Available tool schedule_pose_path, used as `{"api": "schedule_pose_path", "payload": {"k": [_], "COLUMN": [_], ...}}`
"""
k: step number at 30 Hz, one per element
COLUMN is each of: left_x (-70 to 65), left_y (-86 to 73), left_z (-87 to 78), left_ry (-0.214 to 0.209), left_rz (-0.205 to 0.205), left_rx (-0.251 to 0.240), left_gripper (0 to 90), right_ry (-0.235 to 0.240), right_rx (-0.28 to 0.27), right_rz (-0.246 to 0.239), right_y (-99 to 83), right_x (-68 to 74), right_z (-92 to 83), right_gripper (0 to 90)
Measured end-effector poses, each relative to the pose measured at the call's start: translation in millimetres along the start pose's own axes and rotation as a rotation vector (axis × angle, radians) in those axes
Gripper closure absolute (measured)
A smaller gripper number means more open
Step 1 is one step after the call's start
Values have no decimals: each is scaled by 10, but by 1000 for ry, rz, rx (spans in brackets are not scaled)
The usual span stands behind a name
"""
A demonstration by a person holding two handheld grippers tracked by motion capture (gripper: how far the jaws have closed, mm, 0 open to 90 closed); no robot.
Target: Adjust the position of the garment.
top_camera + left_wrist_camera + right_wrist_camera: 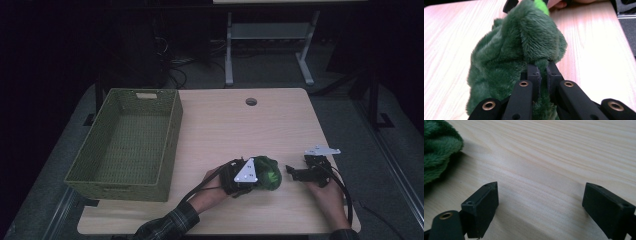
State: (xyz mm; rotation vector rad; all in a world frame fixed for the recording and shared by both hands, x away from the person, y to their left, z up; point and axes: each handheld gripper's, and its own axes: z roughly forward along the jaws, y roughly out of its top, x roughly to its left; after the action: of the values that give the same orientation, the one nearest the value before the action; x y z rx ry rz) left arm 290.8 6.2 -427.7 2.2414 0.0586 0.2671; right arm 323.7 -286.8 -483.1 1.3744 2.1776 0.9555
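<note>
Left gripper (543,72), jaws pinched on a mere fold of the green plush toy (519,57) at the table's (225,125) near edge (right gripper (540,202) gaping, empty), may lose the slippery fur before reaching the basket (125,142).

The person's left forearm, in a plaid sleeve (167,225), comes in from six o'clock and angles toward two o'clock, the left hand (212,184) wrapped around the left gripper (260,175). Its jaws are pinched nearly together on a fold of the green plush toy (519,50), the grey plate on top facing up. At four o'clock the right hand (327,192) holds the right gripper (289,170) pointing toward nine o'clock, low over the tabletop, its jaws spread wide with nothing between them.
</note>
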Motion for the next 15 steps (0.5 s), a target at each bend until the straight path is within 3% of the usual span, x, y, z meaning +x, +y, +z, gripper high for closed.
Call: {"api": "schedule_pose_path", "payload": {"k": [15], "left_x": [220], "left_y": [122], "left_z": [-397], "left_ry": [24], "left_rz": [-59], "left_rx": [-97], "left_gripper": [866], "right_ry": [0], "right_rx": [0], "right_rz": [0], "right_y": [0], "right_x": [0], "right_z": [0], "right_gripper": [134]}}
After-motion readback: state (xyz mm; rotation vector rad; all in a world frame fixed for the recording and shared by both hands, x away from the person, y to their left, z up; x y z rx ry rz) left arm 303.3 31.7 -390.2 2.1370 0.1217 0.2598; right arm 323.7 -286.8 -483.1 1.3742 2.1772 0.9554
